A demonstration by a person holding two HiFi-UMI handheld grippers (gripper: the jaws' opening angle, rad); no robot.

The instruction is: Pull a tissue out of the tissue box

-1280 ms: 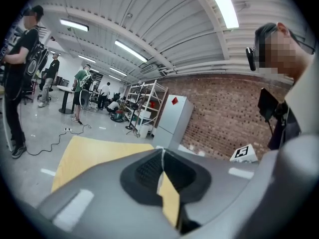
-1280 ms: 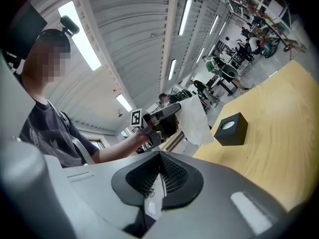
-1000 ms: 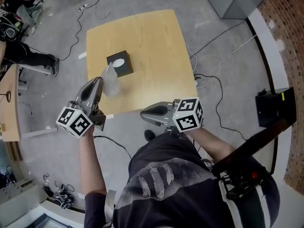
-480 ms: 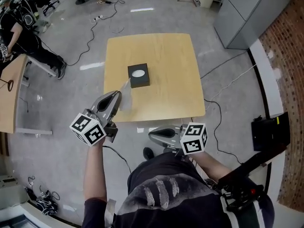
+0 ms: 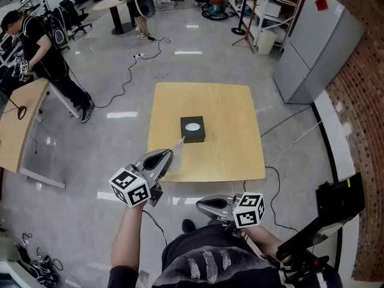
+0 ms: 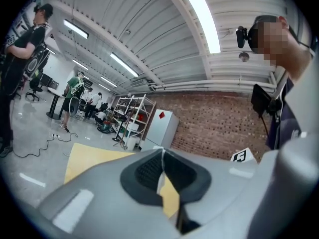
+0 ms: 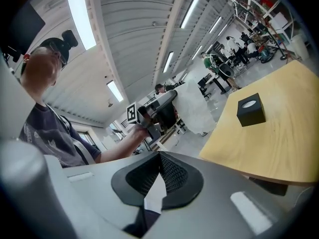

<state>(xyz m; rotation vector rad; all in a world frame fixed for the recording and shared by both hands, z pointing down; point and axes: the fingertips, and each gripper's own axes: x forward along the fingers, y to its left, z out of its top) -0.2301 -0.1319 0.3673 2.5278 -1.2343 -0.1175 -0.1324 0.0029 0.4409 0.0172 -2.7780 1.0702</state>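
Head view, table (image 5: 234, 155): I see a square light-wood top on a grey floor, with its near edge just ahead of my grippers.
Head view, tissue box (image 5: 192, 129): black, upright near the table's middle, pale oval opening on top.
Head view, left gripper (image 5: 170, 153): over the table's near left edge, pointing toward the box but apart from it.
Head view, tissue (image 5: 179, 144): a thin pale sheet rising from the left gripper's tips, clear of the box.
Head view, right gripper (image 5: 199, 204): nearer to me, off the table, pointing left.
Left gripper view, jaws: pressed together, and I can make out a white edge of tissue (image 6: 160, 180) pinched between the pads.
Right gripper view, jaws: closed pad to pad, nothing between them.
Right gripper view, tissue: hangs loose and crumpled from the left gripper, left of the table, well apart from the box on the far right.
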